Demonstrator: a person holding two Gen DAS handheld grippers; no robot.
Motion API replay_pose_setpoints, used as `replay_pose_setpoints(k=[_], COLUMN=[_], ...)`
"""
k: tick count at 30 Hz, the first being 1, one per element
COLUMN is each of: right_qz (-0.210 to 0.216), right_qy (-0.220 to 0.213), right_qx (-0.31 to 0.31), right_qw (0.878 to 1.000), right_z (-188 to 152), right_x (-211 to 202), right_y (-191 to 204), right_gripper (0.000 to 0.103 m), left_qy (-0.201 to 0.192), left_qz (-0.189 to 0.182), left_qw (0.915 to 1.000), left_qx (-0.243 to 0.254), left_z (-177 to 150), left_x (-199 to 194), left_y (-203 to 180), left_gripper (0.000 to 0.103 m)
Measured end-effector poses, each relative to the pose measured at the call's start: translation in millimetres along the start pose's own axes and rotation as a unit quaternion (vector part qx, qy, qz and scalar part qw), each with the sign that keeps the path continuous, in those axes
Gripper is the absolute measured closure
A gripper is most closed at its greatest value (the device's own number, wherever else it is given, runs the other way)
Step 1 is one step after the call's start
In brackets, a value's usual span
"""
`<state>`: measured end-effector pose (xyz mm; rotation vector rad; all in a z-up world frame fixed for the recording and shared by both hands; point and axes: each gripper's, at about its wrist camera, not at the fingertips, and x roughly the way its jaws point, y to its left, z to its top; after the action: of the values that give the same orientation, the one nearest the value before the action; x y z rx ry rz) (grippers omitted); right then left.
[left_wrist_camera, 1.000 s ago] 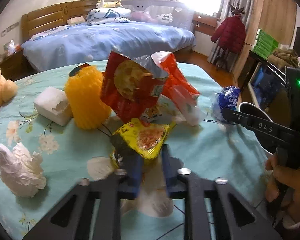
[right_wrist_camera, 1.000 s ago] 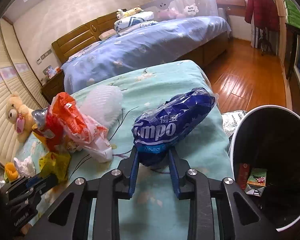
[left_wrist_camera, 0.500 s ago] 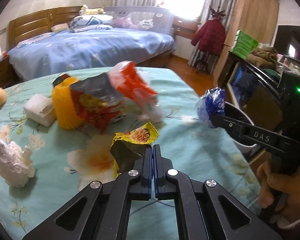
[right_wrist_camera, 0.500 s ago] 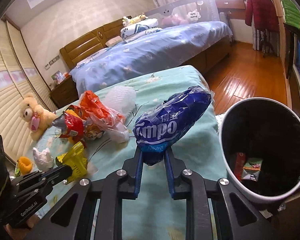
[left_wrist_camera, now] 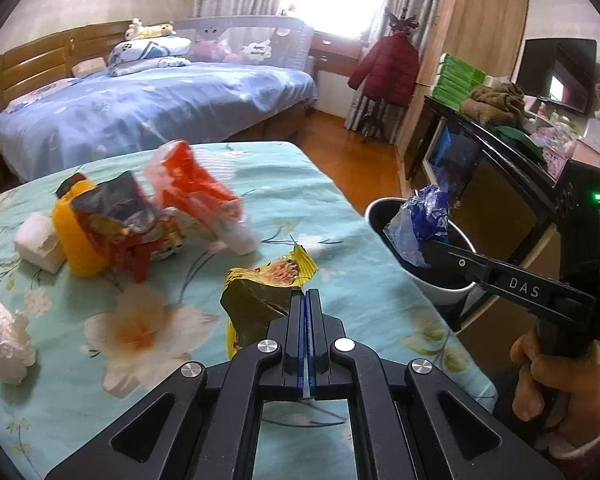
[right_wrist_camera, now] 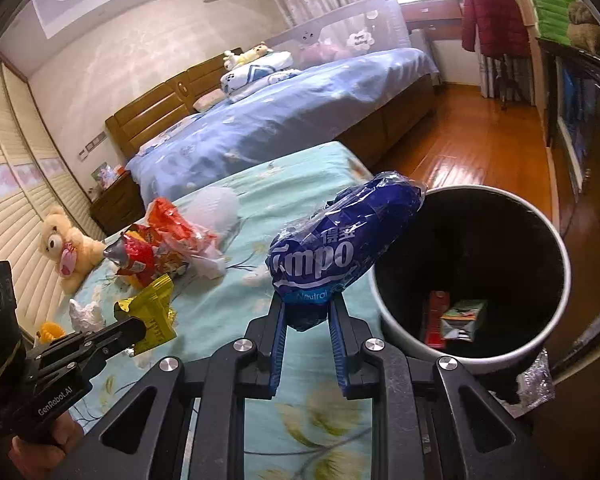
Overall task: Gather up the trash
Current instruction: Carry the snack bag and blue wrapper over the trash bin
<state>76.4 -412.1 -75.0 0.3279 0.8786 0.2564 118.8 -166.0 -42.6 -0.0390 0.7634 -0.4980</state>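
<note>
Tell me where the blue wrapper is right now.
The blue wrapper is pinched in the right tongs, held up at the table's right edge with its far end over the bin's rim; the left wrist view shows it above the bin too.

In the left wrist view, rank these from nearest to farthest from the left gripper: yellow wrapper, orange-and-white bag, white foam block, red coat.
1. yellow wrapper: clamped in the left gripper.
2. orange-and-white bag: mid-table, ahead and left.
3. white foam block: far left on the table.
4. red coat: hanging across the room, upper right.
</note>
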Motion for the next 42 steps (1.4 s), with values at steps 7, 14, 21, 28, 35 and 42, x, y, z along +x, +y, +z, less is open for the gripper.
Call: replay_pose_setpoints(k=[7,14,21,28,35,42], right_qz=[-0.018,-0.035,-0.047,-0.055,-0.061,-0.064], right_qy=[-0.007,-0.011,-0.008,0.0,0.01,0.021], right_qx=[0.014,0.024,0.03,0.035,0.04,0.046], right_qw=[1.0,0.999,0.998,0.998,0.997,0.997], right_z=[0.6,2.6,5.8,8.5,11.6,14.2], right_x=[-9.7,-15.8,-16.5,-11.9,-7.8,-4.1], right_y=[-21.0,-41.9,-62.9,-80.1,-95.7,-108.6], right_gripper=[0.083,0.083,0.083,0.083,0.083,0.083], left_qy=[0.003,0.006,0.012,0.018,0.02,0.026], left_qz=[-0.015,-0.026,-0.036,-0.045,-0.055,-0.056], left_qw=[0.9996,0.9986,0.9973,0.9964,0.995,0.9941], left_qx=[0.023,0.046,0.062,0.07,0.081,0.089], left_z=[9.7,19.7,28.2,38.1,46.8,53.0], left_x=[13.6,33.5,55.8,72.0,87.4,102.8], left_y=[-22.6,-48.3,-64.8,-75.7,-88.3,-99.9], left_gripper=[0.103,0.103,0.103,0.103,0.103,0.103])
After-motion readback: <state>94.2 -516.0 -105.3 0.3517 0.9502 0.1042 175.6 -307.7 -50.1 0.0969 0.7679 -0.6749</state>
